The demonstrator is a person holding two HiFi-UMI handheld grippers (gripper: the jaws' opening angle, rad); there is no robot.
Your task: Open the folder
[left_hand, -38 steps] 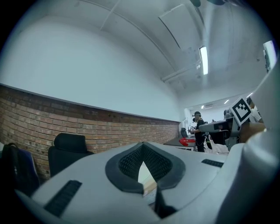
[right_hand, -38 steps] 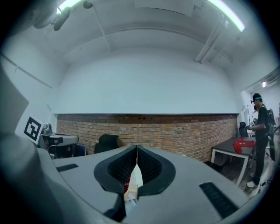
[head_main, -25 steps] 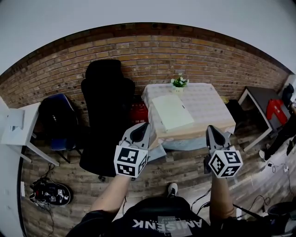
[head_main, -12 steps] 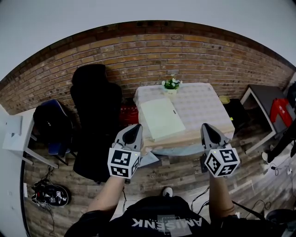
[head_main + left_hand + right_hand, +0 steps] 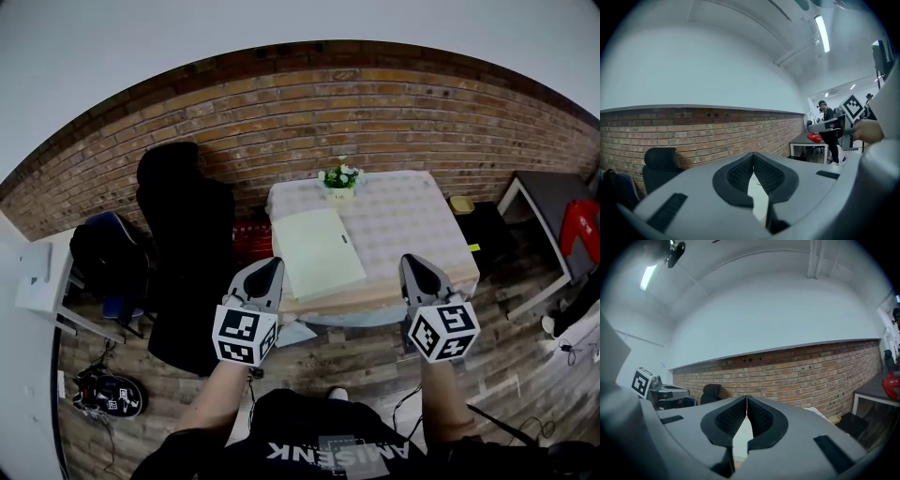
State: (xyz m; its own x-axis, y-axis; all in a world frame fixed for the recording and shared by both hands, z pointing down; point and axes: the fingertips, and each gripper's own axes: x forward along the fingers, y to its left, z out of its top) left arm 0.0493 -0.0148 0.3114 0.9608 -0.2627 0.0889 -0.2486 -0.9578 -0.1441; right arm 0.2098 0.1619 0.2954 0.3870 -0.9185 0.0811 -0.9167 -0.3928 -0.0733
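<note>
The folder [image 5: 319, 253] lies shut and flat on the left half of the bench [image 5: 412, 225], a pale green sheet-like cover on the patterned cloth. Its long axis runs away from the person, with the far end leaning a little to the left. A small dark mark sits on its right long edge (possibly a clasp, too small to tell), so the free edge is probably that side and the spine the left one.

Just beyond the far end stands a small pot of white flowers [image 5: 339, 178], near the folder but not touching it.

Both tools are held level on the near side of the bench, short of its front edge, with the folder ahead and between them. The left hand-held gripper [image 5: 270, 269] is the nearer one, and in the head view its tip sits just beside the folder's near left corner. The right hand-held gripper [image 5: 414, 265] is well apart from the folder, opposite the bare right half of the cloth.

Each gripper's own view shows its pads pressed together with nothing between them: left [image 5: 753, 158], right [image 5: 746, 401]. Either one would have to spread its jaws before taking the cover.

A black office chair [image 5: 183, 244] stands left of the bench against the brick wall [image 5: 281, 103].
</note>
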